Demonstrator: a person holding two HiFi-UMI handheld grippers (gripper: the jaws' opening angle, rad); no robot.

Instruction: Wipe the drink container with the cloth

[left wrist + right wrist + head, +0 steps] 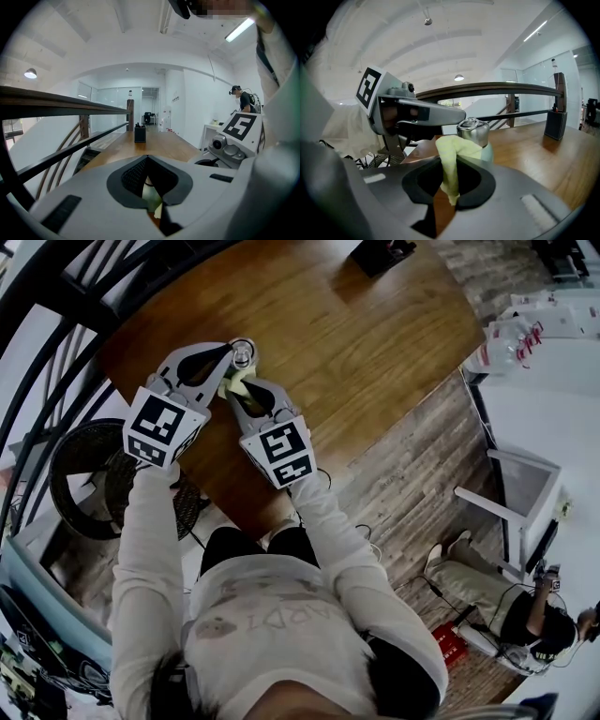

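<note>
Seen from above, a person in a pale top reaches both arms forward over the near edge of a wooden table (375, 334), a marker-cubed gripper in each hand, the two tools meeting at a small bottle (474, 131) that stands upright close to that edge. The right gripper (236, 393) has its jaws closed on a yellow-green cloth (452, 154): the fabric rises from between them and folds against the side of the bottle, just under its shiny metal cap. The left gripper (228, 354) comes in from the other side, its tip level with the top of the bottle; its jaws are drawn nearly together, with a pale-green sliver, apparently the bottle, held between them. Beyond the bottle the tabletop runs on, and a black box (139, 133) stands at its far end. A dark wooden railing (61, 105) with curved metal bars borders the table on the person's left. On the person's right, well apart from the table, are a white counter (553, 427) and a second person (506, 601) on the plank floor.
</note>
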